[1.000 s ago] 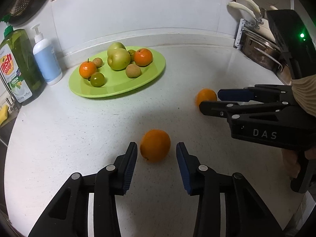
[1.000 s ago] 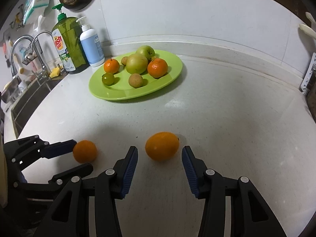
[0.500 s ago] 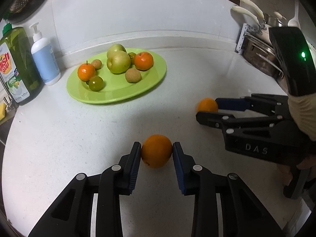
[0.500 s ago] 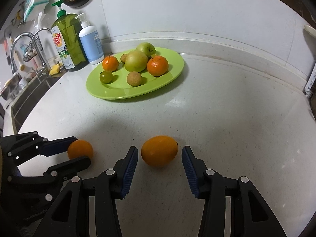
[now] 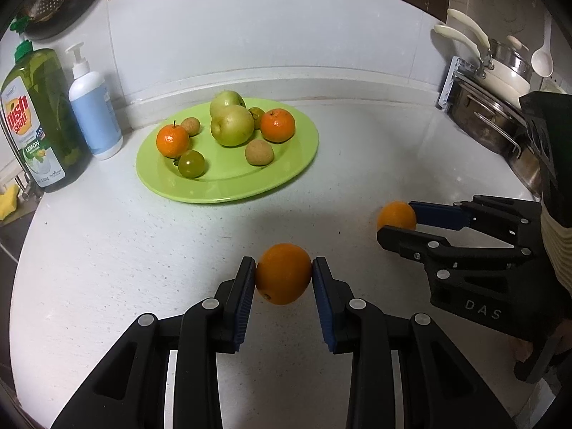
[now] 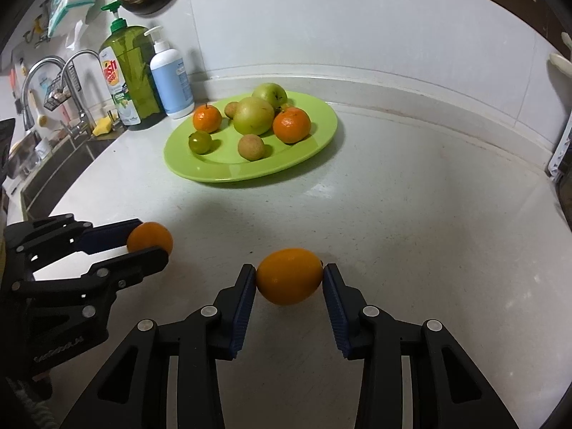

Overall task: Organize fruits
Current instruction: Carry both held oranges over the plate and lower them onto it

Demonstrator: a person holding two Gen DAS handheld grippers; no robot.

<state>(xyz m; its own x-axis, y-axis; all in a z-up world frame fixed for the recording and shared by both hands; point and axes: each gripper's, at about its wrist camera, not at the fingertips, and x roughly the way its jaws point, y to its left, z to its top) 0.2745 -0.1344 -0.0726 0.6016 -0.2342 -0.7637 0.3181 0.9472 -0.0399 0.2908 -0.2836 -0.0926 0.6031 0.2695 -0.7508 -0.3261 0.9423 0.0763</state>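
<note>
Orange fruit is sitting in both of my grippers. My left gripper (image 5: 284, 279) is clamping a round orange (image 5: 283, 274), both blue pads pressing its sides, on the white counter (image 5: 107, 250) in front of the green plate (image 5: 228, 186). My right gripper (image 6: 289, 282) has just been closing its jaws and its pads are now touching the ends of an oval orange (image 6: 289, 276), also on the counter in front of the plate, to the right of the round one. From the left wrist camera I am seeing the white letters "DAS" on the side of my right gripper.

Fruit is lying on the plate: two pale green apples (image 5: 231, 125) at the back, a tangerine (image 5: 172, 140) on the left, another tangerine (image 5: 277, 125) on the right, a small green fruit (image 5: 191, 163) and a brownish round fruit (image 5: 259, 152) towards the front. Left of the plate, against the wall, a white pump bottle (image 5: 94, 114) with a blue label is standing, its print too small to read. Further left of the plate a green bottle (image 5: 35, 118) is reading "Dish soap" and "LEMON". Well to the right of the plate, steel pans (image 5: 489, 121) are stacked at the counter's edge
</note>
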